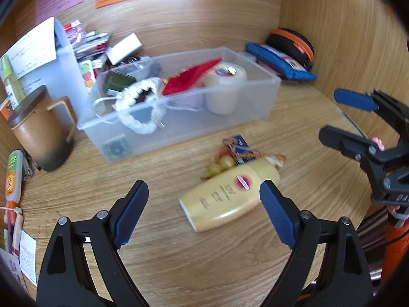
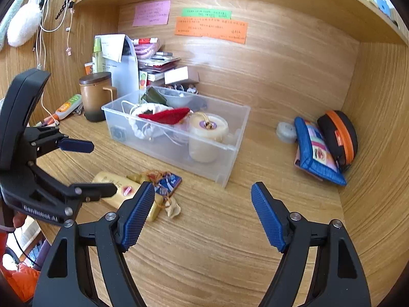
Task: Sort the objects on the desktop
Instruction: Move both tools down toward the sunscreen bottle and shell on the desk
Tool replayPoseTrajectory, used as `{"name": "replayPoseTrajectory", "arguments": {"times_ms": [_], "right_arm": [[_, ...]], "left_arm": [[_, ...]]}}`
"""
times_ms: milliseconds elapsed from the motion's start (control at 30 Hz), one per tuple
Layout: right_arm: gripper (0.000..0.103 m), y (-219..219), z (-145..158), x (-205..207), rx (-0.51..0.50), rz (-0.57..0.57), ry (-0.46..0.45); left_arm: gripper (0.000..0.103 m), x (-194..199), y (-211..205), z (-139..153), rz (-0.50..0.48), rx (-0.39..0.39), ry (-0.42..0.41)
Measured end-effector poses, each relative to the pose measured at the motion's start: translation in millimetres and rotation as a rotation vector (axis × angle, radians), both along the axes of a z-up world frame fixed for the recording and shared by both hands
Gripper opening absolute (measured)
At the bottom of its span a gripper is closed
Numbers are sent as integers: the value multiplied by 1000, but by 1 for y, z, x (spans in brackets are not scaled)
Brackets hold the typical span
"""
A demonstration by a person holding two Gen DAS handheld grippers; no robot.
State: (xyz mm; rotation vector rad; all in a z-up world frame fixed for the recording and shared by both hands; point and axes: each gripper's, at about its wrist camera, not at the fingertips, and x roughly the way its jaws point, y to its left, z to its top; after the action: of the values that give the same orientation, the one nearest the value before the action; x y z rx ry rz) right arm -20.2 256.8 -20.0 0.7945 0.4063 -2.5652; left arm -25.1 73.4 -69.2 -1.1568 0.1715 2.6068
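Both grippers, the left gripper (image 1: 204, 204) and the right gripper (image 2: 203, 209), had their jaws apart and empty, probably ready for picking. Between the left fingers lay the yellow bottle (image 1: 227, 197) on the desk (image 1: 179, 255), just before the clear bin (image 1: 268, 81) that collects sorted things.

I see three paper notes stuck on the wooden back wall: a pink sticky note (image 2: 151, 12), a green strip (image 2: 206, 13) and a long orange strip (image 2: 211, 30) just beneath the green one. On the left side panel hang white cables (image 2: 42, 23), a fluffy white pouch (image 2: 23, 26) and a black beaded chain (image 2: 65, 2).
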Motion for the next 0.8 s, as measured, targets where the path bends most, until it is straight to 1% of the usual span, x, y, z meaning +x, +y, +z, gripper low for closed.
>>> {"name": "replayPoseTrajectory", "arguments": {"times_ms": [267,367,600,733,767,800], "right_arm": [[75,5,-14,-6,-8,-3,-41],[75,6,-20,-11,-13,-2,-61],[75,3,-40,-29,-35,22,-160],[73,1,-48,-36,-39,34,-198],[72,0,-50,-37,-38,37,-204],[68,0,-51,-38,-37,42,-208]], "left_arm": [[89,-6,14,-22,-25,-31,-65],[89,-10,15,-28,-36,-29,-91],[89,-17,17,-32,-49,-32,-118],[89,-18,20,-33,-59,-45,-124],[89,-19,20,-33,-63,-45,-127],[89,-21,21,-33,-68,-46,-129]]}}
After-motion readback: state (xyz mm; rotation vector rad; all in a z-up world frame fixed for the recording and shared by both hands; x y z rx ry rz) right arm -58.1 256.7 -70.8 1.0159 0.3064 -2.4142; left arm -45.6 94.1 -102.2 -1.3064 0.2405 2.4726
